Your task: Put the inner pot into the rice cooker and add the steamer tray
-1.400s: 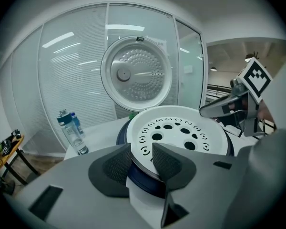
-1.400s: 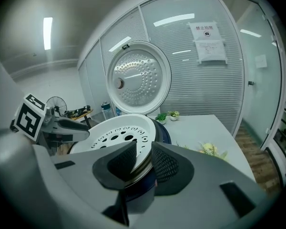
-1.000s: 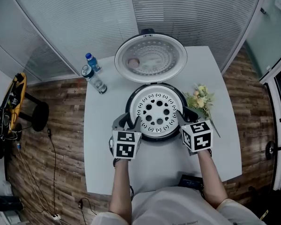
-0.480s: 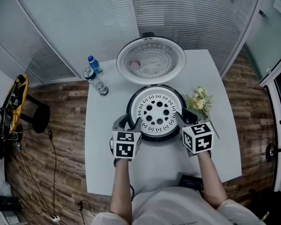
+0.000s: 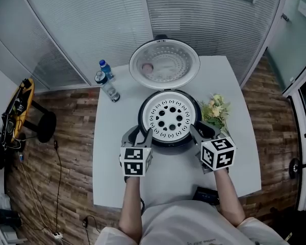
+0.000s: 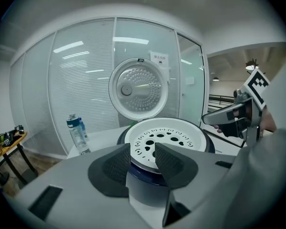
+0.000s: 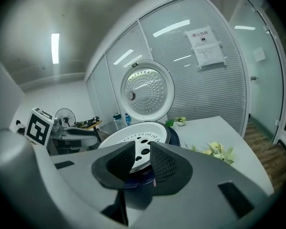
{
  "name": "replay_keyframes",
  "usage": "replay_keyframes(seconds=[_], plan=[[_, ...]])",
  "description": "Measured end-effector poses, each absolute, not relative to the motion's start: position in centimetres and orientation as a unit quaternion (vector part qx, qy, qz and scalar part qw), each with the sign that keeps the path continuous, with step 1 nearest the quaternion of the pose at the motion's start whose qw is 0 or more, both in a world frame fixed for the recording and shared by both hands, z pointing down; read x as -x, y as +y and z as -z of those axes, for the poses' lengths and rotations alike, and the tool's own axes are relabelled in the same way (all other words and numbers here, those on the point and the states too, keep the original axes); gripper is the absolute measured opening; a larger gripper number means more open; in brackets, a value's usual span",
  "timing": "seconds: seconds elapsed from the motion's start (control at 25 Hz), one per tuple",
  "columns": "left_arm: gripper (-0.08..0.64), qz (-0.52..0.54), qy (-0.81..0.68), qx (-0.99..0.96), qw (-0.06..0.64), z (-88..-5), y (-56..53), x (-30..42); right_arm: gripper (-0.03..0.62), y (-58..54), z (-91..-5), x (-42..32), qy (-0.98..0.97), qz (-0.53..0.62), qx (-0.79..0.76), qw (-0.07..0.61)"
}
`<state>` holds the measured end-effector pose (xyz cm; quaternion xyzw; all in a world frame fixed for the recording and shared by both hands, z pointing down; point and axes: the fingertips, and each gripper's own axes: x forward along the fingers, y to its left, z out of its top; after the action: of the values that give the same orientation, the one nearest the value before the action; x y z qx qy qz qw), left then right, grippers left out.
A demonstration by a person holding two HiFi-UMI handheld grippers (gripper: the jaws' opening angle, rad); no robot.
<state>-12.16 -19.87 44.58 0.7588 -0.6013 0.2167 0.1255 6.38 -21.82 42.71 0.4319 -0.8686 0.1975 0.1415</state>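
The white perforated steamer tray [image 5: 169, 117] lies flat in the mouth of the dark rice cooker [image 5: 169, 144], whose round lid [image 5: 164, 64] stands open behind it. My left gripper [image 5: 140, 135] is at the cooker's near-left rim and my right gripper [image 5: 201, 129] at its near-right rim. Both are open and hold nothing. In the left gripper view the left gripper [image 6: 143, 152] shows the tray [image 6: 168, 138] just beyond its parted pads. The right gripper [image 7: 142, 159] frames the tray [image 7: 129, 138] the same way.
Two water bottles [image 5: 108, 87] stand at the table's far left. A flower bunch [image 5: 215, 111] lies right of the cooker, close to my right gripper. A small black device [image 5: 206, 194] sits at the near edge of the white table [image 5: 115, 162].
Both grippers have drawn back a little from the tray's rim toward the person and risen slightly. The tray has stayed seated in the cooker.
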Motion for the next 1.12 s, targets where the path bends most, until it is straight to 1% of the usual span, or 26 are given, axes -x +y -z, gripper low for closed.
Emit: replay_keyframes(seconds=[0.04,0.12,0.24,0.36,0.48,1.12], plan=[[0.161,-0.212,-0.602,-0.76,0.124,-44.4,-19.5,12.0,0.104,-21.4,-42.3,-6.4,-0.871,-0.197,-0.43,0.131],[0.144,-0.198,-0.603,-0.763,0.124,-44.3,-18.6,11.7,0.064,-20.5,-41.5,-6.7,-0.877,-0.191,-0.427,0.109],[0.104,-0.16,-0.602,-0.769,0.145,-44.3,-17.2,11.2,0.04,-19.3,-40.9,-7.2,-0.882,-0.187,-0.425,0.085],[0.041,-0.119,-0.596,-0.775,0.174,-44.3,-16.3,10.9,0.025,-18.8,-41.0,-7.7,-0.878,-0.182,-0.436,0.084],[0.015,-0.097,-0.59,-0.779,0.192,-44.3,-15.5,10.3,0.018,-18.3,-41.2,-8.1,-0.875,-0.168,-0.445,0.094],[0.009,-0.08,-0.589,-0.78,0.196,-44.0,-14.8,10.7,0.017,-17.8,-41.5,-7.7,-0.872,-0.157,-0.451,0.104]])
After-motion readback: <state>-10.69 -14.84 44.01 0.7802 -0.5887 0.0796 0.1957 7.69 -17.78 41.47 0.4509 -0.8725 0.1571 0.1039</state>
